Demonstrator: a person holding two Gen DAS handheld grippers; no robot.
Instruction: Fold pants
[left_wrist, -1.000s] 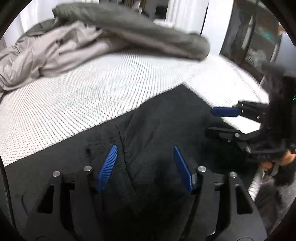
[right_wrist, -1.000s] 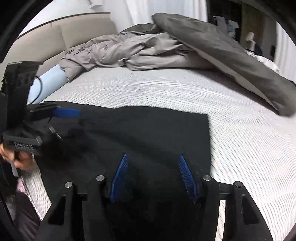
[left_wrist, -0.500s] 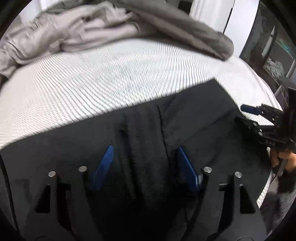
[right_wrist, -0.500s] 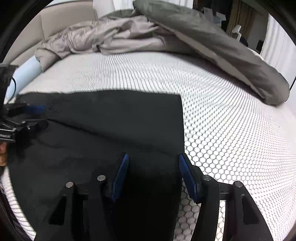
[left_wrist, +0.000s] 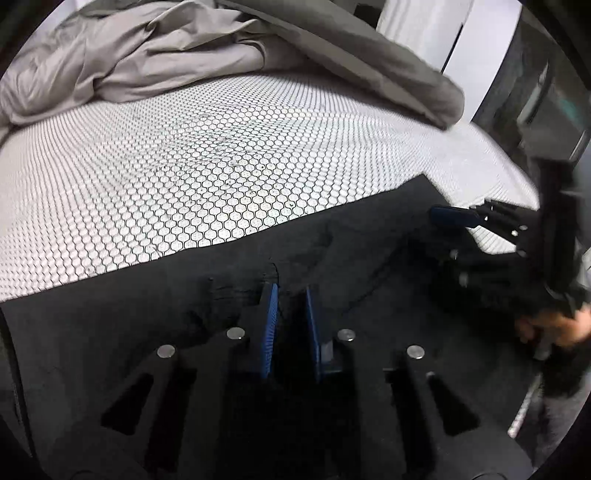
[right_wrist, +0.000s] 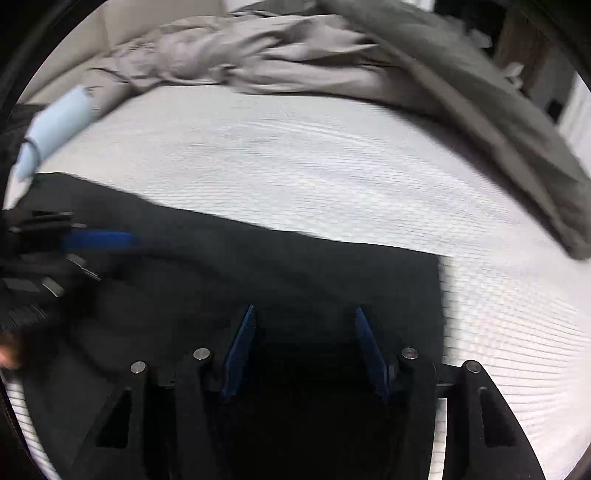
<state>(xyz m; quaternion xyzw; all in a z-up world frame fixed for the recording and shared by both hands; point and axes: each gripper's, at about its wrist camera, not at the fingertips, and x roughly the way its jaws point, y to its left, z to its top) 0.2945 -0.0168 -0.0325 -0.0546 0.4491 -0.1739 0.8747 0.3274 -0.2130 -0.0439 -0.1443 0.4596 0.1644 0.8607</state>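
Black pants (left_wrist: 369, 258) lie spread across the near part of a bed, also in the right wrist view (right_wrist: 295, 269). My left gripper (left_wrist: 291, 291) is shut on a raised fold of the pants near their middle. My right gripper (right_wrist: 304, 314) is open, low over the pants near their right edge; its fingers (left_wrist: 454, 218) show at the right of the left wrist view. The left gripper's blue finger (right_wrist: 99, 240) shows at the left of the right wrist view, which is blurred.
The bed has a white sheet with a honeycomb pattern (left_wrist: 184, 177). A rumpled grey duvet (left_wrist: 184, 51) lies heaped along the far side (right_wrist: 295, 62). A pale blue roll (right_wrist: 55, 129) lies at the far left. Dark furniture stands beyond the bed's right edge (left_wrist: 546, 92).
My left gripper has closed on a fold of the pants; it was open half a second ago. My right gripper stayed open and shifted left over the pants.
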